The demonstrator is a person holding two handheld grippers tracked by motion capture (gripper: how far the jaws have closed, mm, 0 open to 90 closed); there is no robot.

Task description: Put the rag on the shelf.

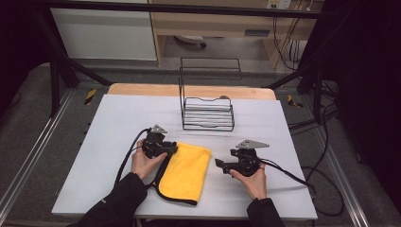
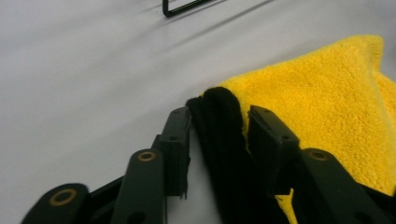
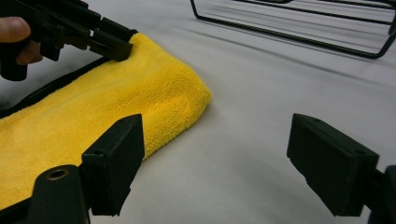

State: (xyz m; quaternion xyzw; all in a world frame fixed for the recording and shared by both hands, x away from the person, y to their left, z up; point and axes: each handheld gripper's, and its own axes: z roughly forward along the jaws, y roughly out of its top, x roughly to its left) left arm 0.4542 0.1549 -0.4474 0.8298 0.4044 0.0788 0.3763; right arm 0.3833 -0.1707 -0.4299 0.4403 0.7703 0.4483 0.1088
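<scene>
A folded yellow cloth (image 1: 187,170) with a black hem lies on the white table (image 1: 118,123), near its front edge. My left gripper (image 1: 174,148) sits at the cloth's far left corner. In the left gripper view its jaws (image 2: 217,126) stand on either side of the black hem (image 2: 219,140) and pinch it, with the yellow cloth (image 2: 327,107) spreading off to the right. My right gripper (image 1: 218,163) rests just right of the cloth, pointing at it. Its jaws (image 3: 215,154) are wide open over bare table, and the cloth (image 3: 116,98) and the left gripper (image 3: 119,46) lie beyond them.
A black wire rack (image 1: 208,113) stands at the back middle of the table, beyond the cloth; its base wire also crosses the top of both gripper views (image 2: 180,7) (image 3: 299,28). Cables trail from both grippers off the table's front and right.
</scene>
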